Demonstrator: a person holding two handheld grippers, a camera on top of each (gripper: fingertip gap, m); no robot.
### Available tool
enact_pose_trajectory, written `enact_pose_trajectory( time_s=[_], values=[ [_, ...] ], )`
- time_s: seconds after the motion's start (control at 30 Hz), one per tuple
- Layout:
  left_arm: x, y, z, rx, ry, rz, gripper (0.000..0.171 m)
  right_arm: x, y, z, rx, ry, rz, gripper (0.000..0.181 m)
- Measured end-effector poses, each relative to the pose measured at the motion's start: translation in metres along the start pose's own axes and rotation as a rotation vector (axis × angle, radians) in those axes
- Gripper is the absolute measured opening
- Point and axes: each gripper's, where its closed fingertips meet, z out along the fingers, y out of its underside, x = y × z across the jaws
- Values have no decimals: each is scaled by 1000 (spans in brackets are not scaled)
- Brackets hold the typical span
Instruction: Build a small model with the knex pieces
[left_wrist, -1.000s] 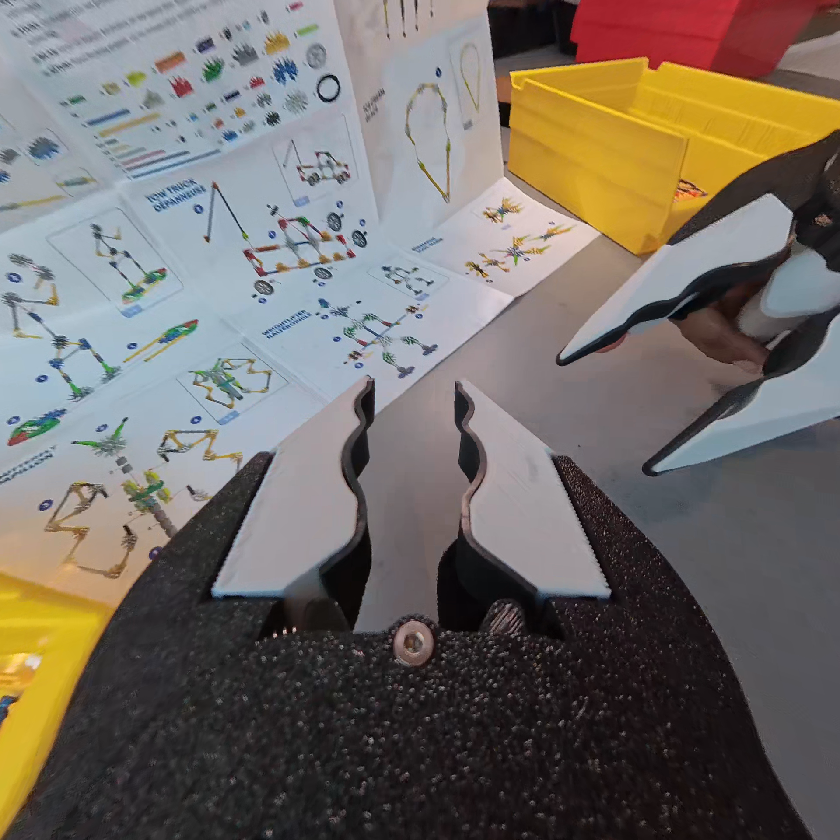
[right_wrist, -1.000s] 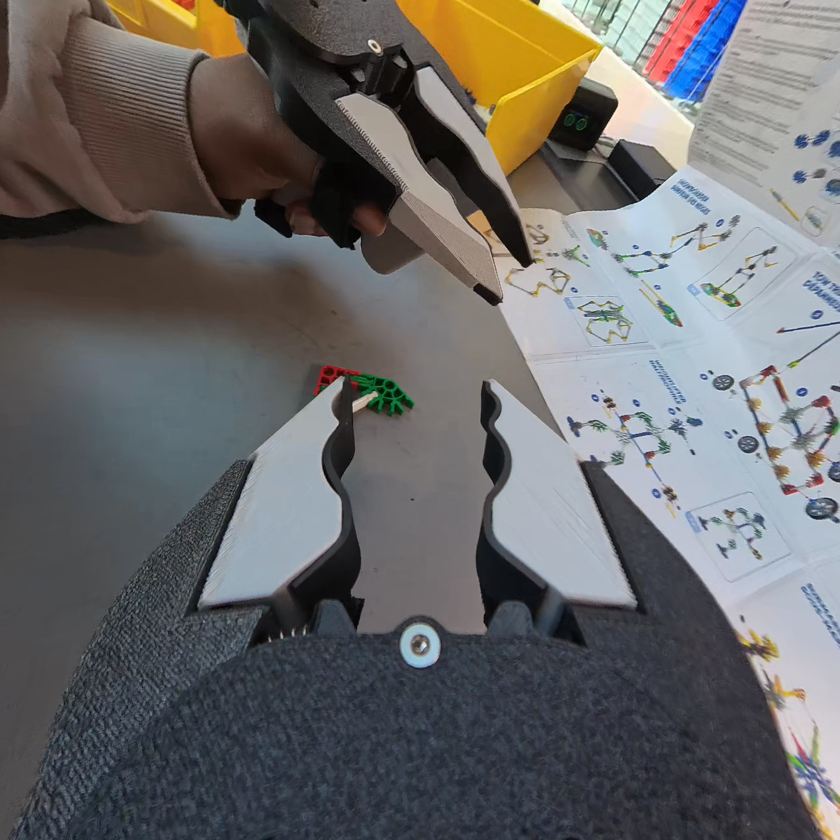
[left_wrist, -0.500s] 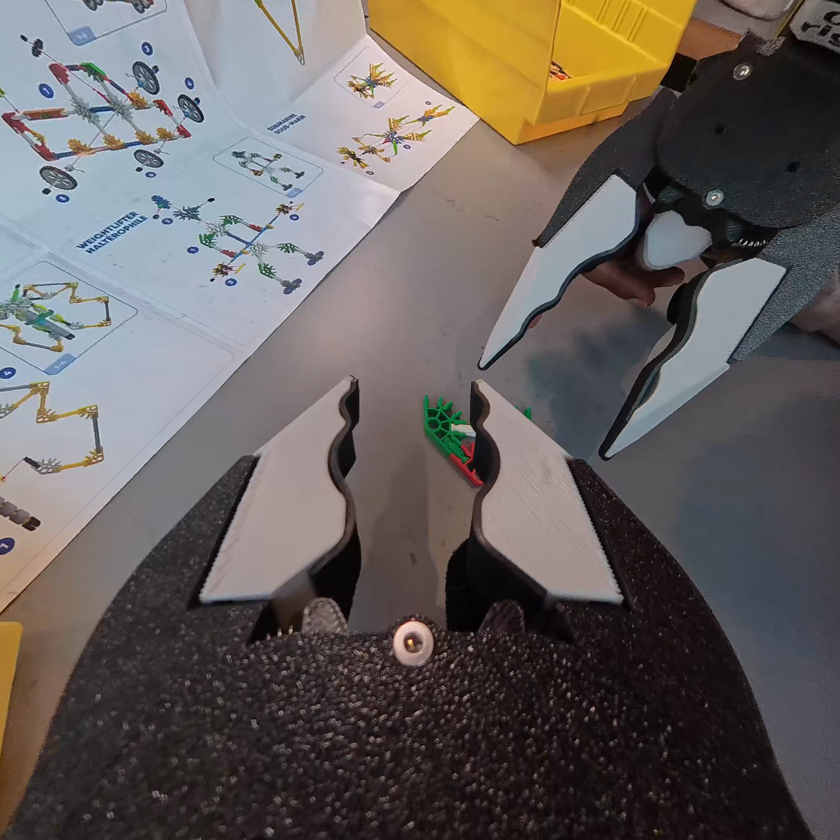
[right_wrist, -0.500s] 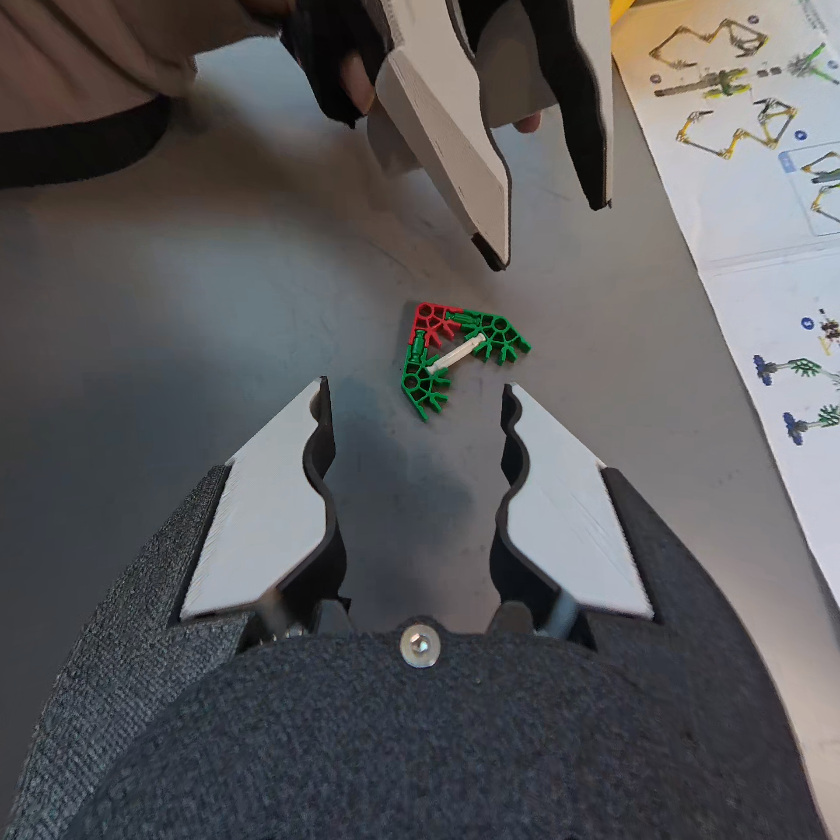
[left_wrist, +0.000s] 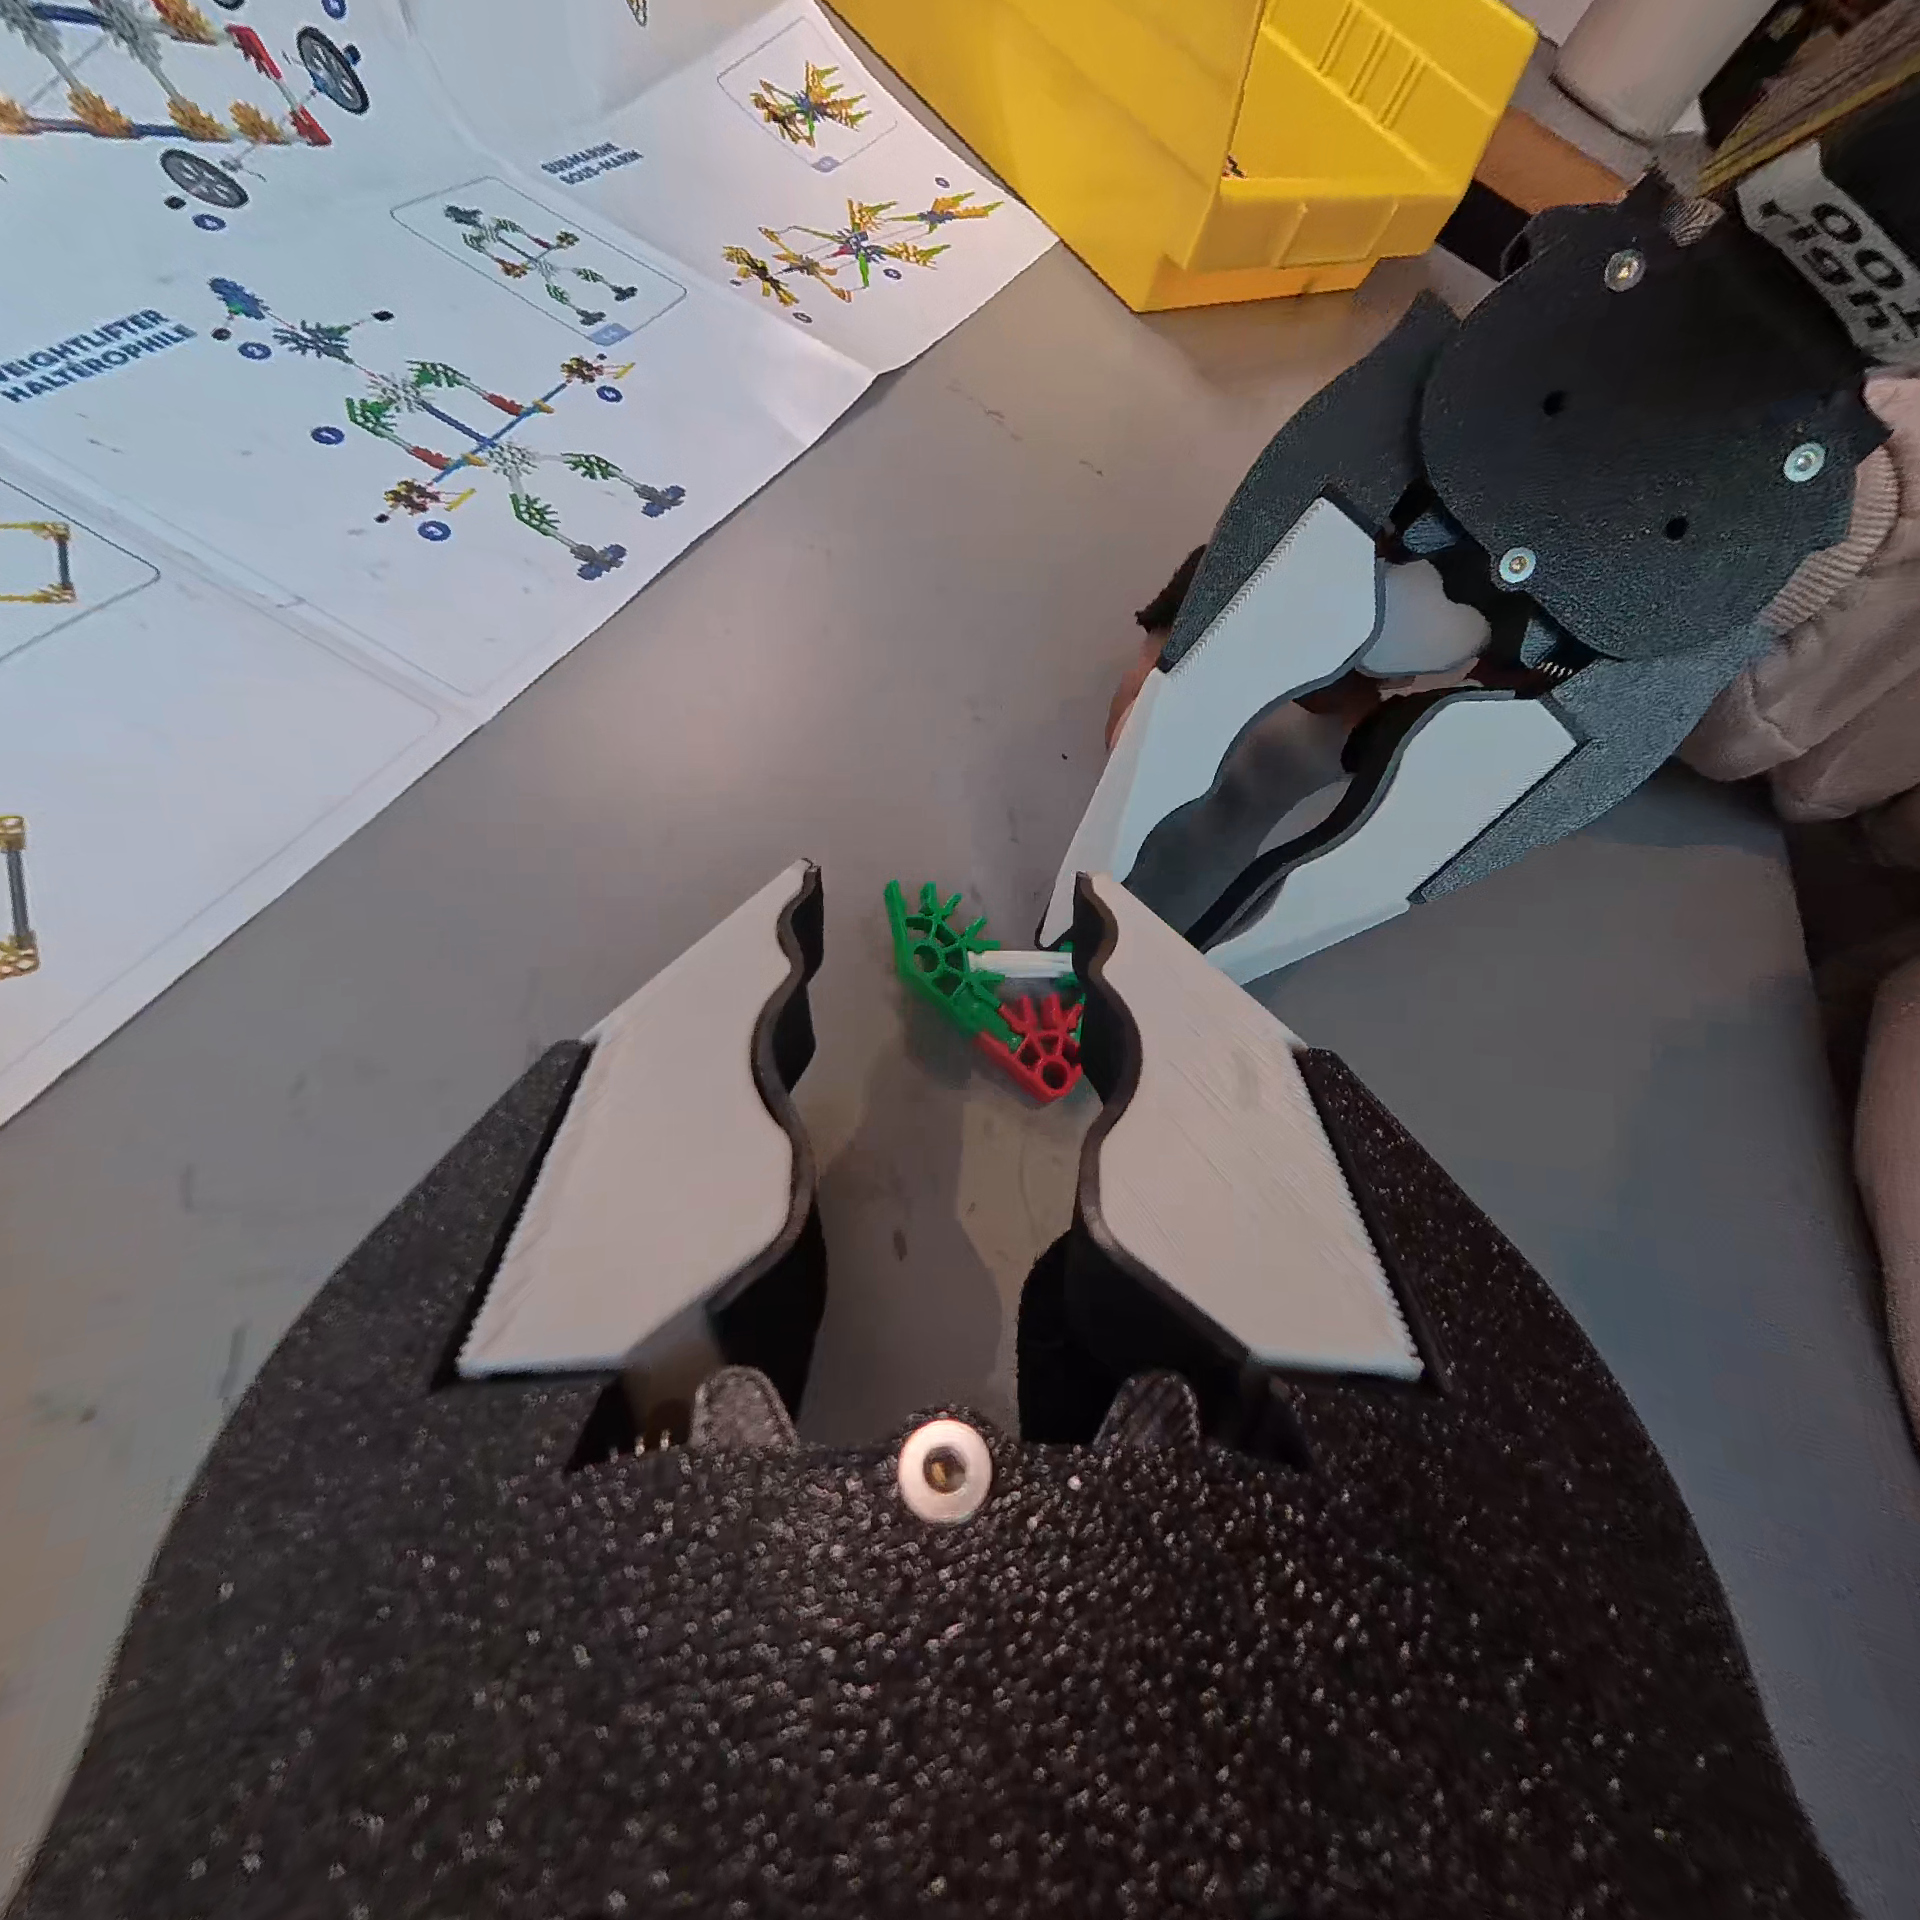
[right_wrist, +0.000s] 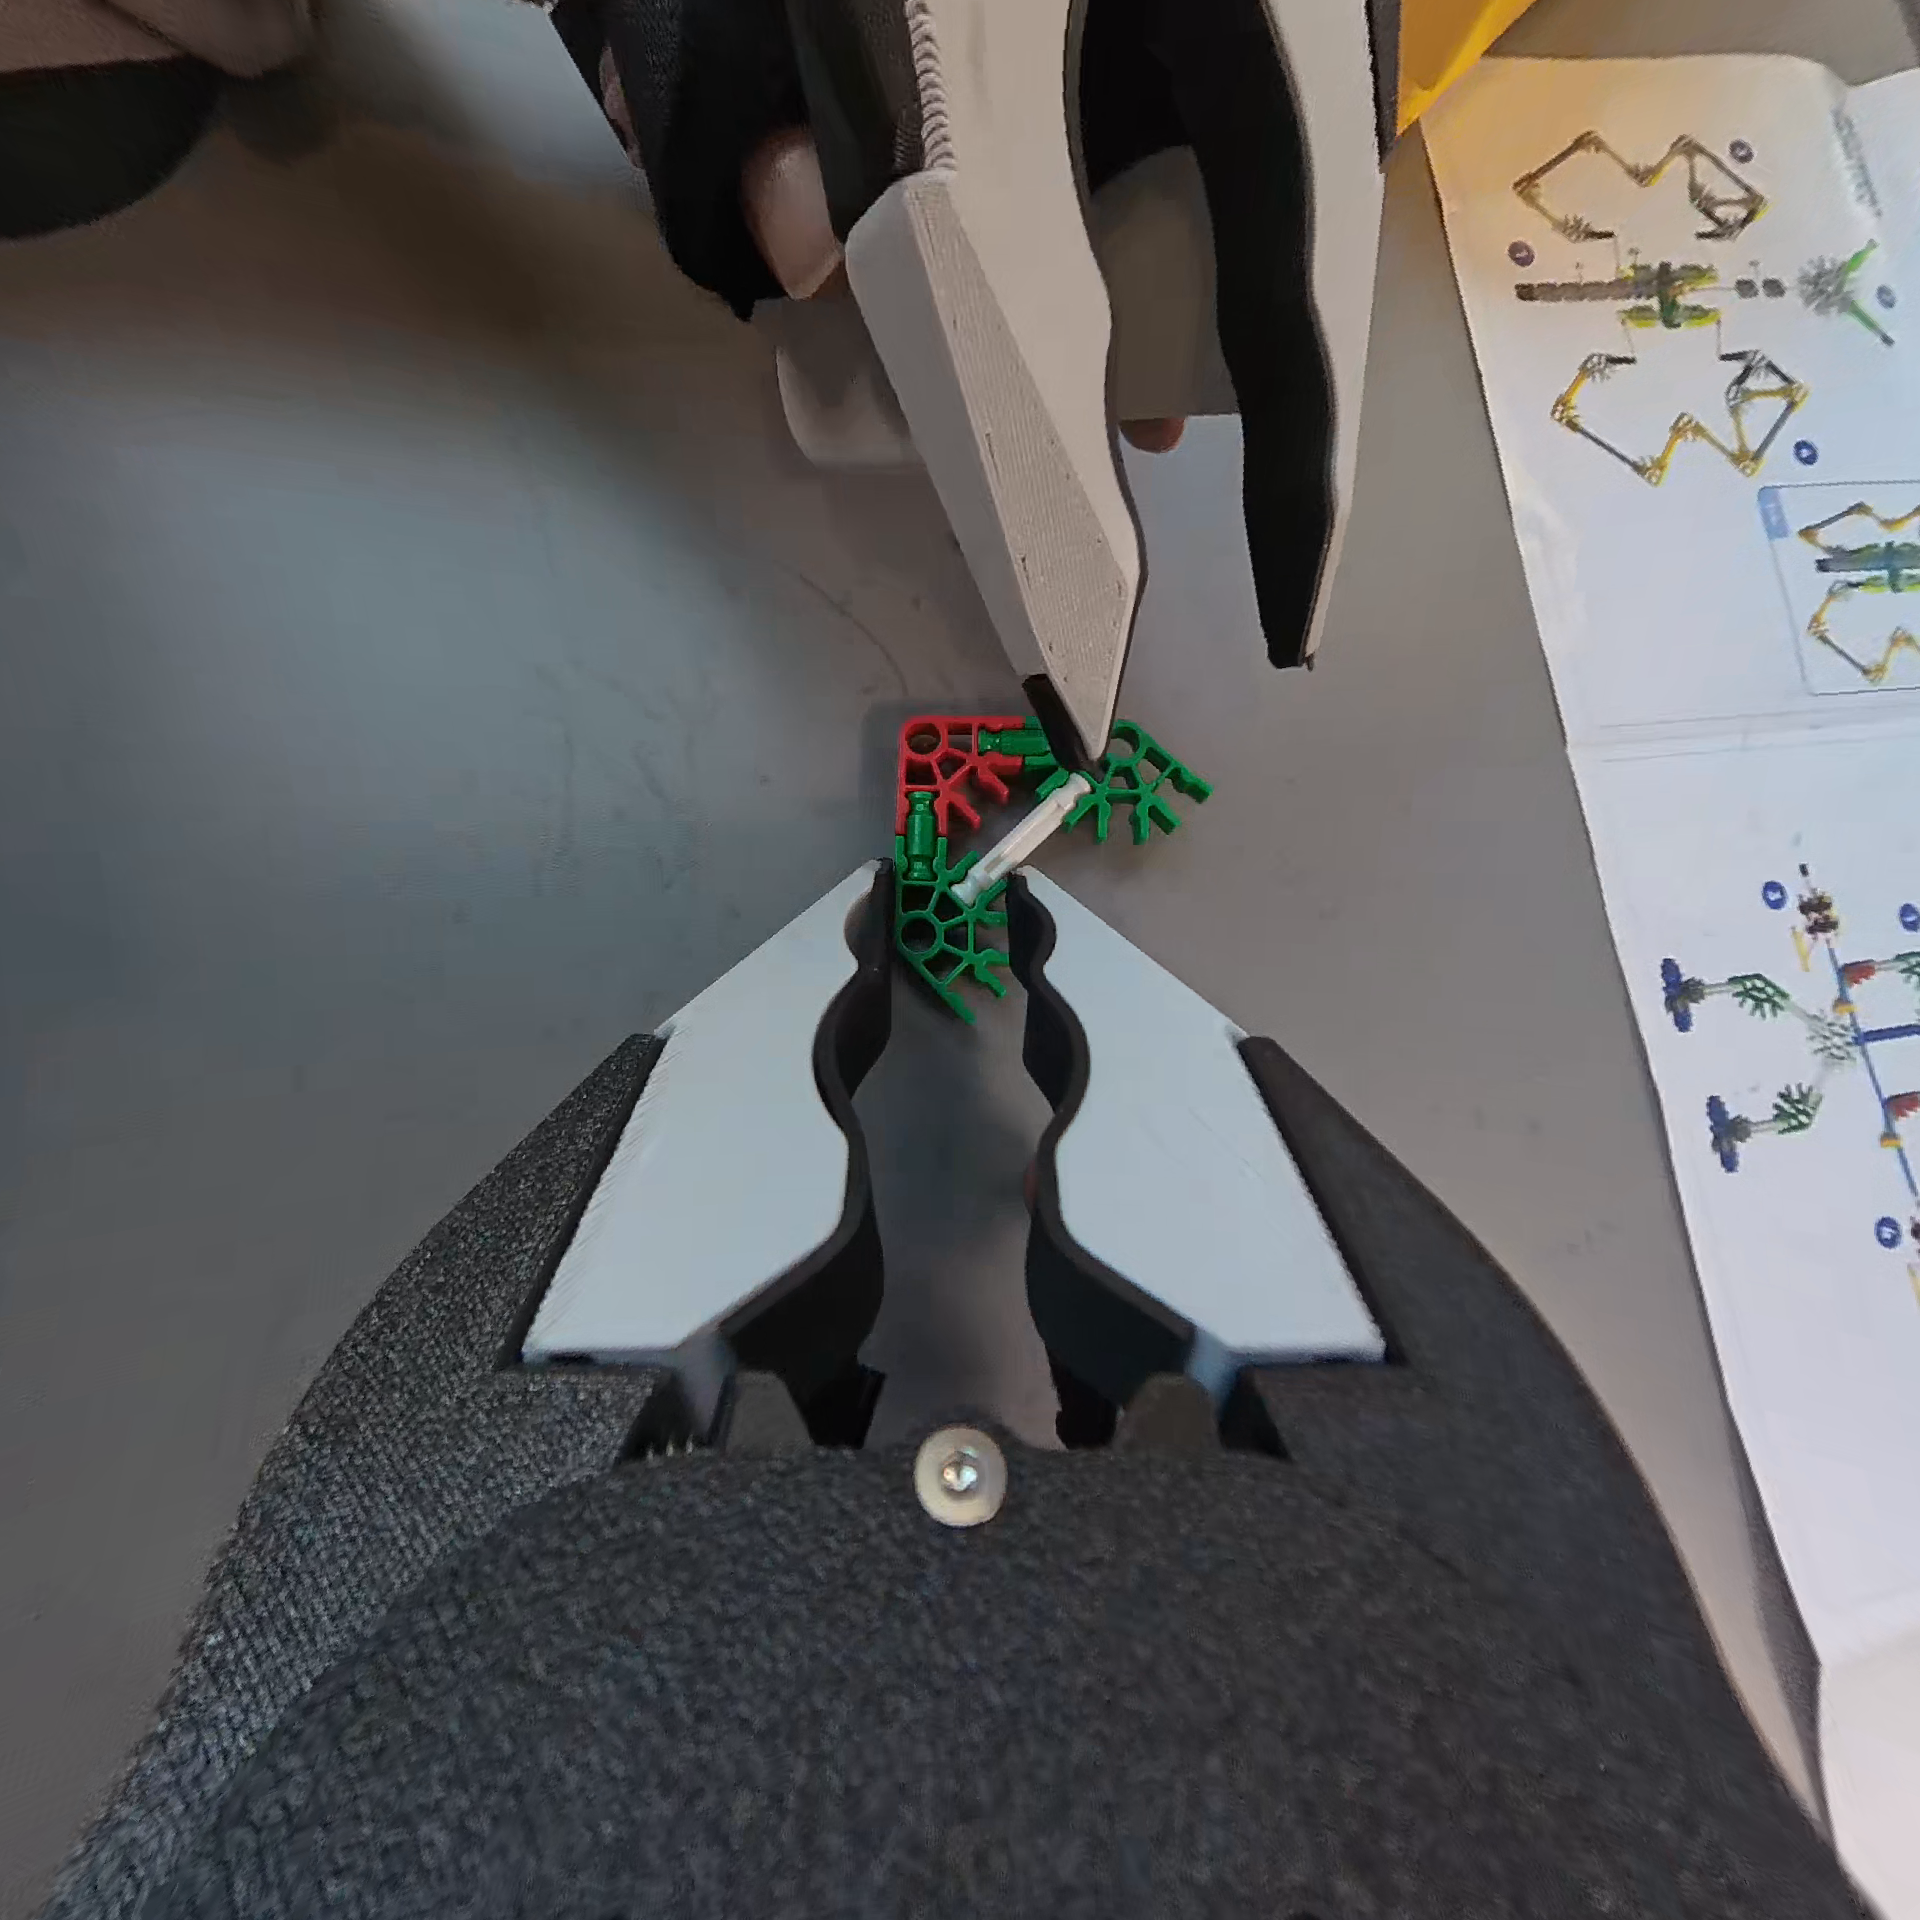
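- Short blue caption words are standing beside the model drawings on the white instruction sheet (left_wrist: 312, 644); they are readable in the left wrist view
- Small blue round markers with a figure inside are sitting next to the drawn models on that sheet, too small to read
- A white strip with bold black print (left_wrist: 1860, 260) is showing at the upper right edge, behind the right gripper (left_wrist: 1143, 935), partly cut off
- In the right wrist view the instruction sheet (right_wrist: 1714, 831) is showing the same blue round markers; the fine print along its top edge is blurring out
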Motion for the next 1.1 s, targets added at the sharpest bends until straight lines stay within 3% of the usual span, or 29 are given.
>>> enact_pose_trajectory(
  time_s=[0.2, 0.4, 0.5, 0.63, 0.77, 0.93, 1.1],
  values=[
    [21, 7, 4, -49, 97, 11, 53, 1, -11, -13, 106, -24, 6, 19],
    [32, -24, -10, 130, 202, -105, 59, -2, -31, -47, 330, 11, -52, 19],
    [29, -35, -18, 209, 255, -231, 58, 2, -44, -60, 400, 103, -109, 20],
    [41, -50, -24, 306, 420, -393, 45, 0, -57, -68, 460, 209, -216, 20],
    [57, -57, -29, 342, 518, -400, 19, 1, -59, -70, 451, 315, -319, 20],
    [55, -57, -28, 347, 498, -387, 5, 2, -60, -69, 434, 380, -388, 20],
    [49, -59, -27, 365, 431, -346, 4, 9, -58, -68, 433, 431, -381, 21]
  ],
)
